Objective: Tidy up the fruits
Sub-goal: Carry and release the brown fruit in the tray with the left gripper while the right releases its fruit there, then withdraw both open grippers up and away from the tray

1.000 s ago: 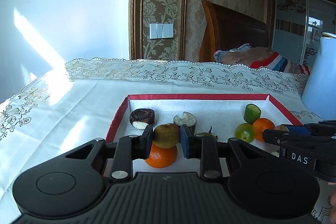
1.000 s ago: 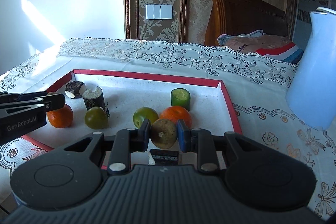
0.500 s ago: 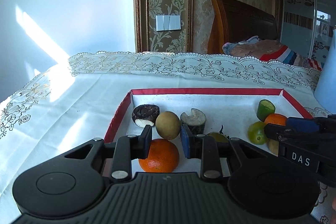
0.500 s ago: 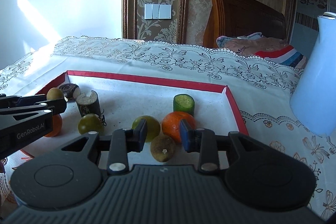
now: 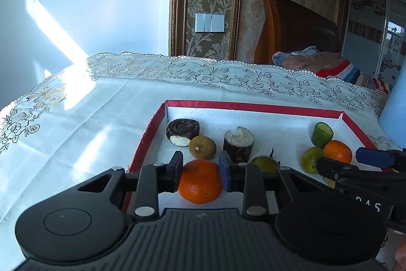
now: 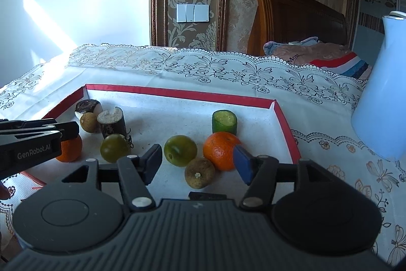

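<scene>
Left wrist view: your left hand-held gripper (image 5: 200, 170) is spread and holds nothing. Its fingers flank an orange (image 5: 200, 181) that sits in the red-rimmed tray (image 5: 253, 107) on the worktop (image 5: 76, 118); whether the pads touch the peel cannot be told. Just beyond lie a brown round fruit (image 5: 202, 147), a dark cut piece with white flesh (image 5: 182, 128) and a dark stump-like piece (image 5: 238, 142). At the right of the tray stand a green cut piece (image 5: 321, 135), a second orange (image 5: 337, 151) and a green fruit (image 5: 310, 159). The other gripper's body shows the letters "DAS", partly cut off.

Right wrist view: your right hand-held gripper (image 6: 198, 164) is spread wide and empty. A brown fruit (image 6: 199, 172) lies between its fingers, touching neither, beside an orange (image 6: 221, 150) and a green fruit (image 6: 180, 150). Another green fruit (image 6: 114, 147) sits further left. The left gripper's body reads "GenRobot.AI".

Progress: all visible fruit is in the tray, in two loose clusters. Sorting by kind appears unfinished.
</scene>
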`<action>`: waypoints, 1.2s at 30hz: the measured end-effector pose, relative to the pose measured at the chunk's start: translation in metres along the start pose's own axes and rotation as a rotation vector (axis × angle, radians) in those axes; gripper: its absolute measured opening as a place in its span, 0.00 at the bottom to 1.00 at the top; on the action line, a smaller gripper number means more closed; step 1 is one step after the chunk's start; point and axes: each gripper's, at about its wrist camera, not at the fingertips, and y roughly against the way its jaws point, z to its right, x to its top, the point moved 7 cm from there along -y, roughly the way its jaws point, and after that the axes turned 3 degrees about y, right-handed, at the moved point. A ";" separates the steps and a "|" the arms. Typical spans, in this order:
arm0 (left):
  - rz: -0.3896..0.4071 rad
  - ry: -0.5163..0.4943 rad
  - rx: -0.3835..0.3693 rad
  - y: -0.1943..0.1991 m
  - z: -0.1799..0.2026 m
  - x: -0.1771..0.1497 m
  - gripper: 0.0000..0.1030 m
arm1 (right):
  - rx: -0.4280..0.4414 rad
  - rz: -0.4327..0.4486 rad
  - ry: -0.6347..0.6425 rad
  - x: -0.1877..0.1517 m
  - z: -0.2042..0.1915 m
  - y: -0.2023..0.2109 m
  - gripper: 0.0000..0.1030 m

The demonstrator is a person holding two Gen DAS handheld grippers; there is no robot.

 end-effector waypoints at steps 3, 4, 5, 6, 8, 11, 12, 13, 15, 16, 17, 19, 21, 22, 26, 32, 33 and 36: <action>0.003 0.004 -0.005 0.004 -0.001 -0.001 0.29 | 0.005 0.005 0.001 -0.001 -0.001 0.006 0.59; 0.010 0.003 -0.003 0.007 -0.001 -0.001 0.29 | 0.008 0.005 -0.001 -0.001 -0.001 0.008 0.59; 0.016 0.004 -0.003 0.009 -0.002 -0.002 0.29 | 0.011 0.005 -0.002 -0.002 -0.001 0.010 0.63; 0.020 0.004 -0.005 0.011 -0.002 -0.002 0.29 | 0.012 0.010 -0.003 -0.002 -0.002 0.013 0.67; 0.024 0.006 -0.012 0.016 -0.002 -0.004 0.29 | 0.015 0.020 -0.001 -0.003 -0.003 0.018 0.68; 0.031 0.013 -0.020 0.021 -0.003 -0.004 0.29 | 0.024 0.017 -0.001 -0.004 -0.005 0.025 0.68; 0.035 0.014 -0.023 0.023 -0.003 -0.005 0.29 | 0.030 0.014 -0.005 -0.005 -0.006 0.026 0.70; 0.036 0.013 -0.025 0.024 -0.003 -0.005 0.29 | 0.037 0.014 -0.009 -0.006 -0.007 0.028 0.71; 0.039 0.012 -0.027 0.028 -0.002 -0.007 0.29 | 0.040 0.017 -0.012 -0.008 -0.007 0.032 0.72; 0.039 0.011 -0.031 0.030 -0.002 -0.008 0.29 | 0.041 0.020 -0.014 -0.008 -0.007 0.034 0.72; 0.039 0.009 -0.037 0.032 -0.002 -0.009 0.29 | 0.044 0.022 -0.016 -0.009 -0.008 0.037 0.72; 0.040 0.009 -0.046 0.037 -0.003 -0.013 0.29 | 0.055 0.021 -0.027 -0.010 -0.008 0.041 0.73; 0.042 0.009 -0.052 0.041 -0.004 -0.016 0.29 | 0.062 0.019 -0.035 -0.012 -0.007 0.045 0.74; 0.044 0.008 -0.052 0.043 -0.004 -0.017 0.29 | 0.064 0.017 -0.035 -0.013 -0.007 0.046 0.74; 0.039 0.012 -0.058 0.050 -0.007 -0.023 0.29 | 0.072 0.010 -0.029 -0.021 -0.011 0.051 0.78; 0.045 0.000 -0.043 0.054 -0.008 -0.027 0.29 | 0.084 -0.003 -0.019 -0.031 -0.015 0.058 0.80; 0.039 -0.004 -0.040 0.053 -0.008 -0.028 0.29 | 0.085 -0.006 -0.019 -0.032 -0.015 0.058 0.81; 0.029 -0.010 -0.041 0.055 -0.008 -0.033 0.29 | 0.089 -0.008 -0.037 -0.037 -0.013 0.061 0.83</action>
